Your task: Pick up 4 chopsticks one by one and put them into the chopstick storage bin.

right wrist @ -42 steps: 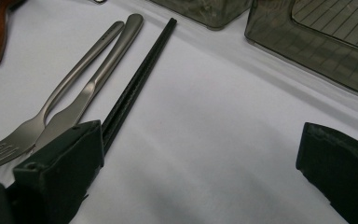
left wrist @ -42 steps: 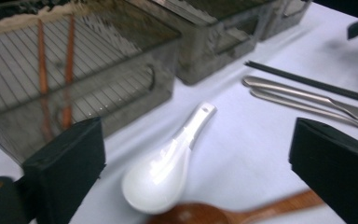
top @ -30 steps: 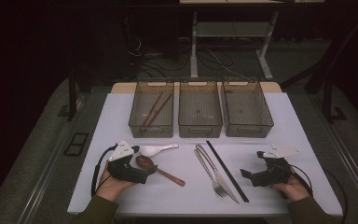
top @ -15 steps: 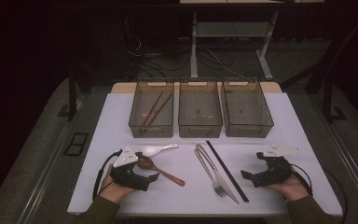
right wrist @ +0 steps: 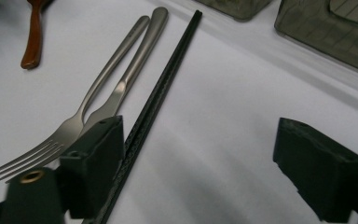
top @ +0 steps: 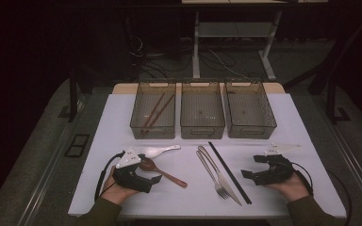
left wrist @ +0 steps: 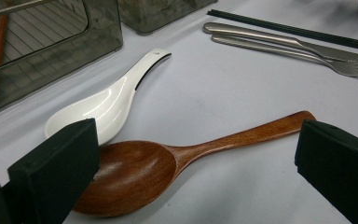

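Two hand-held grippers rest at the near edge of a white worktop. The left gripper lies near the near-left corner; its jaws stand apart, one on each side of a wooden spoon, with neither pad pressing on it. The spoon's bowl sits just beside the left pad, and its handle runs toward the right pad. A white ceramic spoon lies just behind the wooden one, its bowl touching or almost touching the wooden bowl's rim. The right gripper lies near the near-right corner; its jaws have just been closing and stand apart with bare worktop between them. Black chopsticks pass close by its left pad; whether they touch cannot be told. Left of the chopsticks lie a fork and a knife, side by side near the middle of the near edge. Three clear bins stand in a row along the far edge; the left bin holds brown chopsticks. No brand, label or writing can be read on any item.
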A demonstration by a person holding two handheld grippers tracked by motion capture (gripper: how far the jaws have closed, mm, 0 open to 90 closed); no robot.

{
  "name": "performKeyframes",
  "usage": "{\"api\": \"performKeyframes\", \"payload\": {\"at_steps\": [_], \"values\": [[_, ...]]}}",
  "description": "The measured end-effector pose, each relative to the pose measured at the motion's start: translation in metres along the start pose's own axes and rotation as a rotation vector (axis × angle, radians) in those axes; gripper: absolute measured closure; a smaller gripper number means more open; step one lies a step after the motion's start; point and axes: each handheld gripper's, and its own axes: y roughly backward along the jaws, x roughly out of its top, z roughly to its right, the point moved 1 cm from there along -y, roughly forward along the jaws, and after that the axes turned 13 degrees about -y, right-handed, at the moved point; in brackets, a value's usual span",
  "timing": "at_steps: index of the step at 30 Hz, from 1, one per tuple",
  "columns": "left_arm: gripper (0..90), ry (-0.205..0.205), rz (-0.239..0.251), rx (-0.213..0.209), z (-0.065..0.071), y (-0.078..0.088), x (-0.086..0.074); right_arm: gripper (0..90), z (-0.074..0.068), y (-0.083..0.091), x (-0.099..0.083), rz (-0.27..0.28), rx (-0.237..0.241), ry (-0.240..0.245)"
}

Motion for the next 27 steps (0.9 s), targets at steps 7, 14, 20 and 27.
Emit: {"api": "performKeyframes", "payload": {"at_steps": [7, 14, 20, 27], "values": [[0.0, 0.004, -0.006, -0.008, 0.0, -0.002, 0.0, 31.4, -0.002, -0.008, 0.008, -0.013, -0.03, -0.022], [0.0, 0.007, -0.003, -0.01, 0.001, -0.002, 0.001, 42.7, -0.007, -0.017, 0.018, -0.023, -0.005, -0.023], [0.0, 0.003, -0.003, -0.014, 0.001, -0.002, 0.001, 48.6, -0.015, -0.03, 0.03, -0.035, 0.011, 0.004], [0.0, 0.002, 0.0, -0.014, 0.001, -0.002, 0.001, 54.8, -0.022, -0.046, 0.042, -0.051, 0.01, 0.031]]}}
